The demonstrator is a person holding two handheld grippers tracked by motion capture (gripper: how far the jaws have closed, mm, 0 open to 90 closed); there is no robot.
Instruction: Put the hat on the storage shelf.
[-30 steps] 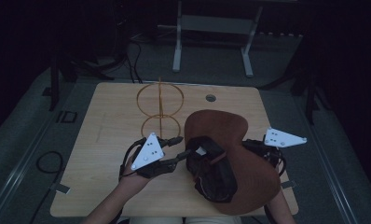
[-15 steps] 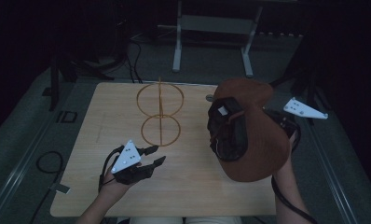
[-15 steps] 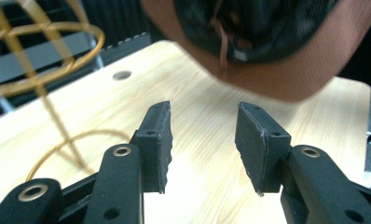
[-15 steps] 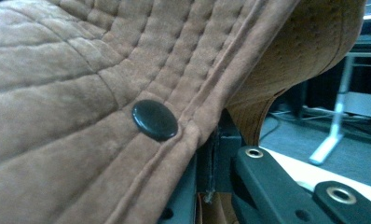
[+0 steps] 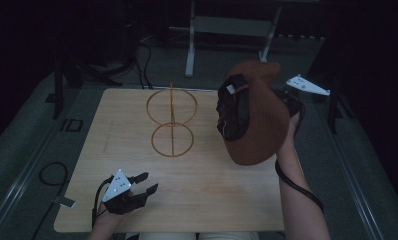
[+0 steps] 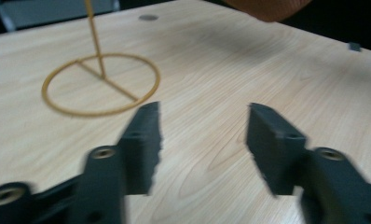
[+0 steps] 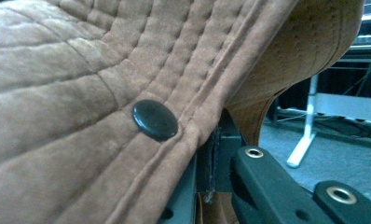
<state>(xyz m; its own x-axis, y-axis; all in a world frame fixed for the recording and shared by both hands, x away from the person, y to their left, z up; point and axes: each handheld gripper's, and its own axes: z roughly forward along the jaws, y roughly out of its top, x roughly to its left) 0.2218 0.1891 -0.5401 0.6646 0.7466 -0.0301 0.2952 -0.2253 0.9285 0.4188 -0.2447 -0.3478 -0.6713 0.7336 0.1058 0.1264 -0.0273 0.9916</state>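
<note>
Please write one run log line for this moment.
right gripper: shut on brown hat, lifted beside wire stand | left gripper: open, holding nothing, jaws just opening, low over table

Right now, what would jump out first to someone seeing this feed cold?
The big brown hat, lifted above the table's right edge with its dark lining facing left; the right gripper is clamped on its brim. Next, the gold wire stand, two rings on a thin post, upright mid-table. The left gripper sits low near the front left corner, jaws apart and holding nothing.
</note>
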